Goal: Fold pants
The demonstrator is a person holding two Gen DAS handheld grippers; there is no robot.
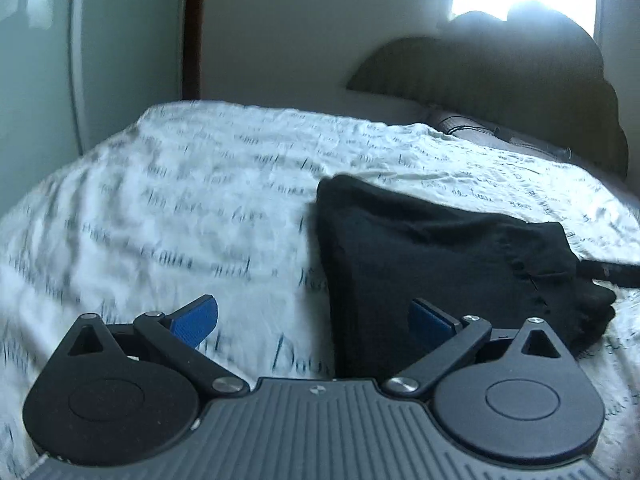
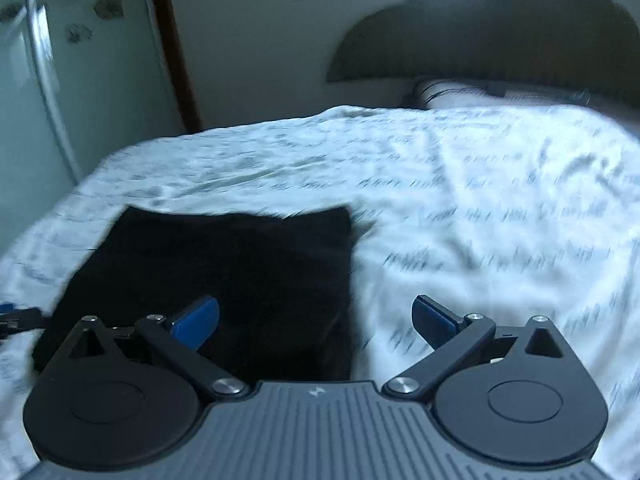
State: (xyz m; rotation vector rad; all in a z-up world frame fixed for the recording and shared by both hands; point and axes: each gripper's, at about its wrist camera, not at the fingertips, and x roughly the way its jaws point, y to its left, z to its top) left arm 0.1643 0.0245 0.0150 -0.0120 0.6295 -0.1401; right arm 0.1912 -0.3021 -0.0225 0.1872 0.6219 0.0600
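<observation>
Jaws on both grippers stand wide apart, blue pads clear of any cloth, nothing held. Left gripper (image 1: 313, 322) hovers over the bed (image 1: 180, 208); its right pad (image 1: 430, 322) sits in front of the pants' near-left edge, left pad over bare sheet. Contact between pad and cloth cannot be told from this view. Right gripper (image 2: 316, 322) mirrors this: left pad (image 2: 196, 322) over the pants' near-right part, right pad over bare sheet.

Pants (image 1: 440, 264) lie on the bed as a compact black block, several layers thick by the look of the edges. From the left wrist they sit at 1 to 2 o'clock of the jaws; from the right wrist, pants (image 2: 232, 276) sit at 10 to 11 o'clock. Near corner on the right side in the left view looks bunched, with a dark strip running off toward 3 o'clock; what that strip is cannot be told. Both views are motion-blurred.

Headboard (image 2: 480, 48) and pillow edge lie at 12 to 1 o'clock, well apart from the pants. Wardrobe door (image 1: 40, 60) at 10 o'clock.

Judgement: folding looks close to done; step in hand is release or check after a fold. Next move likely calls for tidying the bunched corner, or one more fold: close on both near corners together, lift low, keep layers aligned.
</observation>
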